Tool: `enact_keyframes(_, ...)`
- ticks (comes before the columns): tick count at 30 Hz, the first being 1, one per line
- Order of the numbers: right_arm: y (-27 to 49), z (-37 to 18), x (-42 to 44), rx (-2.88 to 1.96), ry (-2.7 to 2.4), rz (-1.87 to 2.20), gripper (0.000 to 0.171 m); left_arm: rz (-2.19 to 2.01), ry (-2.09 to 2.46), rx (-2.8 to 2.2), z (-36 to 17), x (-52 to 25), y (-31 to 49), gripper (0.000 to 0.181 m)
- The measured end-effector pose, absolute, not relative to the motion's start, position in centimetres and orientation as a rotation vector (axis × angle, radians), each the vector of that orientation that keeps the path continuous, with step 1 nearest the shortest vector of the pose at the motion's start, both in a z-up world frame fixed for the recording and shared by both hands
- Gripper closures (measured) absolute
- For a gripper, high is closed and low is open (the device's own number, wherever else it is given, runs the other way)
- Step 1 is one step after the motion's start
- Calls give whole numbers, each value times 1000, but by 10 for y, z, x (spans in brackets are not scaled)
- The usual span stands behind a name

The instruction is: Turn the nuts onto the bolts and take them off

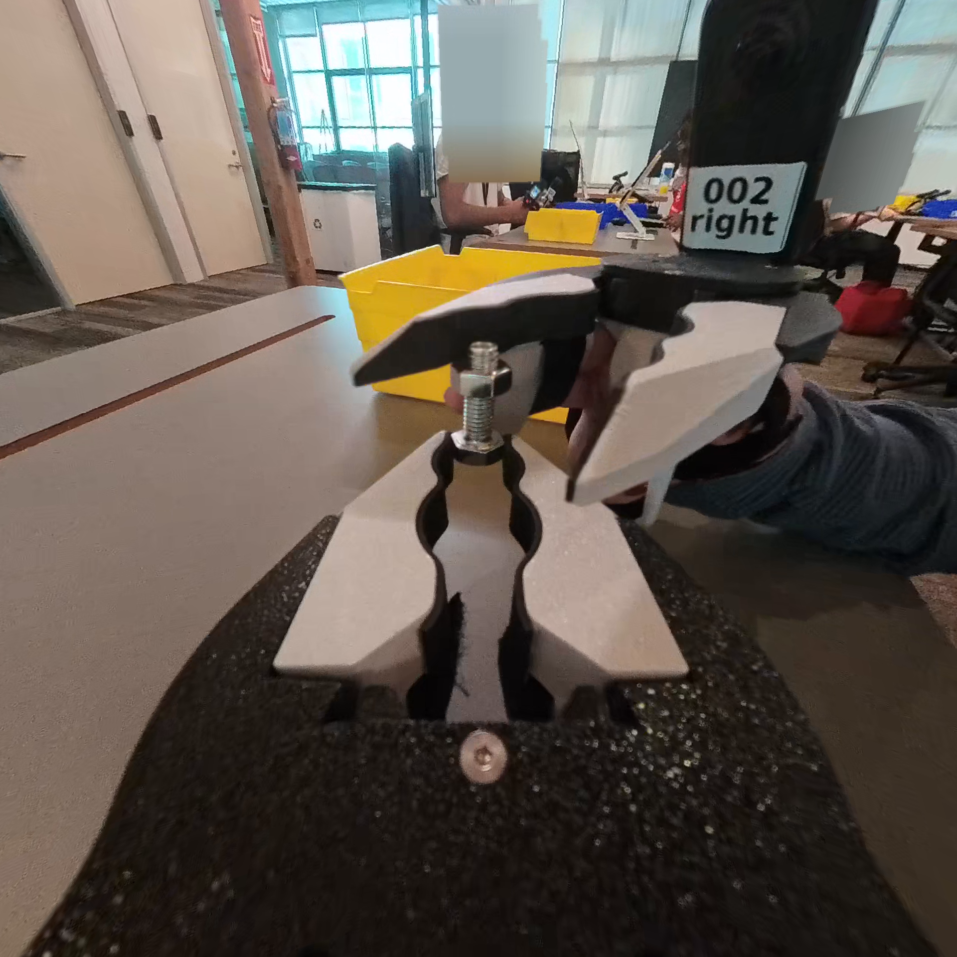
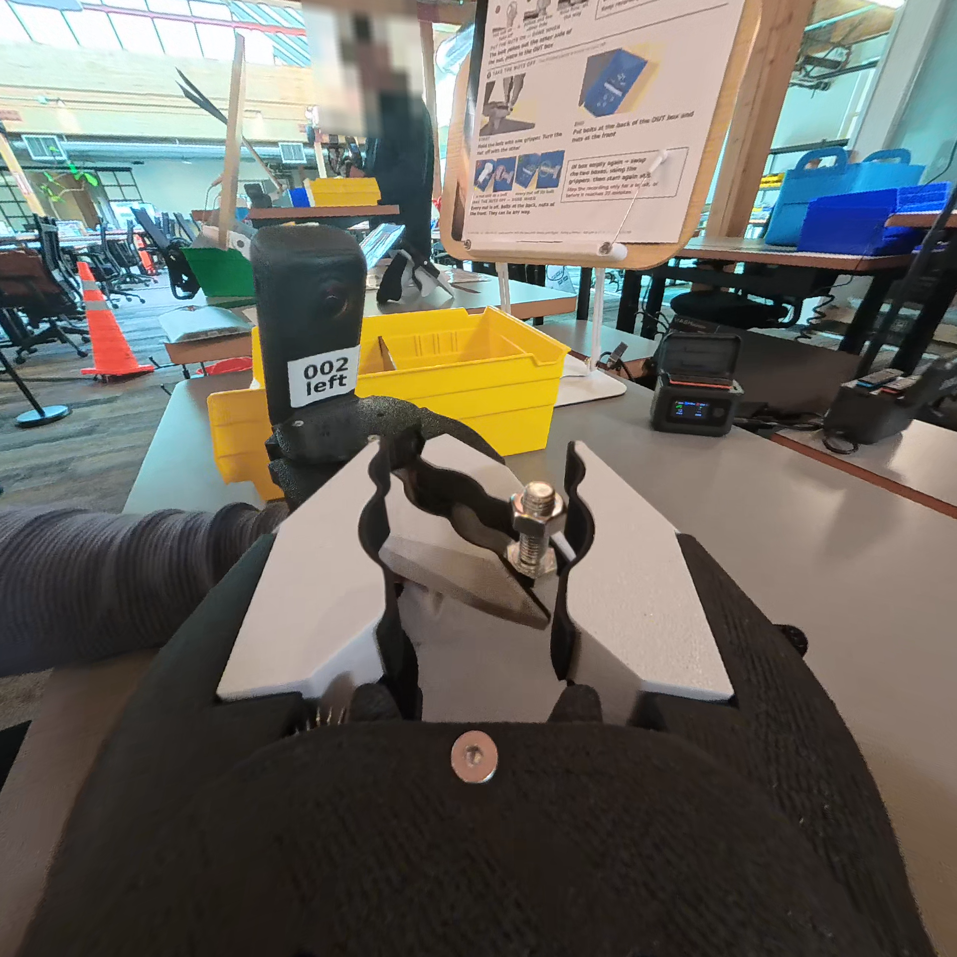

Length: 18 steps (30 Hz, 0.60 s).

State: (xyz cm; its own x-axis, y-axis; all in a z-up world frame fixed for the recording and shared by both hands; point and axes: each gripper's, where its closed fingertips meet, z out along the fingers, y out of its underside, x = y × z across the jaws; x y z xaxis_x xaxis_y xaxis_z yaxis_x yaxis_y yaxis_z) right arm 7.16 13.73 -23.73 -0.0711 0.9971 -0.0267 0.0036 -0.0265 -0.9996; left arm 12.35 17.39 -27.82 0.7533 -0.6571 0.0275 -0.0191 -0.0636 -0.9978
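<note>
A silver bolt (image 1: pixel 475 414) stands upright, thread pointing up. A hex nut (image 1: pixel 479 381) sits on the thread a little below its top. My left gripper (image 1: pixel 476 449) is shut on the bolt's head at the fingertips and holds it above the grey table (image 1: pixel 155 518). My right gripper (image 2: pixel 476 455) is open wide and straddles the bolt (image 2: pixel 529 544). The nut (image 2: pixel 536 514) lies close beside its right finger (image 2: pixel 637 585); I cannot tell if they touch. The left gripper (image 2: pixel 538 569) comes in from the left in the right wrist view.
A yellow bin (image 2: pixel 455 383) with a divider stands just behind the grippers, and a second yellow bin (image 2: pixel 233 440) lies to its left. An instruction board on a stand (image 2: pixel 595 129) rises behind. A small black device (image 2: pixel 694 393) sits at the right. About 7 cm separates my left fingertips from my right.
</note>
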Motion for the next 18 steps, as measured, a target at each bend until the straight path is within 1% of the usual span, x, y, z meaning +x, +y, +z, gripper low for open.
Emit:
enact_keyframes(1,136,-238,71,-1197,-1259,1279,104,-582,542,-1556,-276,121,173,164)
enact_keyframes(4,135,-239,70,-1207,-1265,1279,96,-601,467,-1545,-271,111,175,164)
enact_keyframes(6,136,-238,71,-1207,-1259,1288,95,-590,390,-1555,-268,98,181,164)
enact_keyframes(10,137,-238,72,-1210,-1256,1292,98,-601,251,-1547,-264,76,185,164)
enact_keyframes(12,138,-239,70,-1226,-1247,1287,89,-613,289,-1539,-264,82,182,164)
enact_keyframes(18,134,-240,67,-1239,-1254,1320,72,-619,520,-1547,-271,119,173,164)
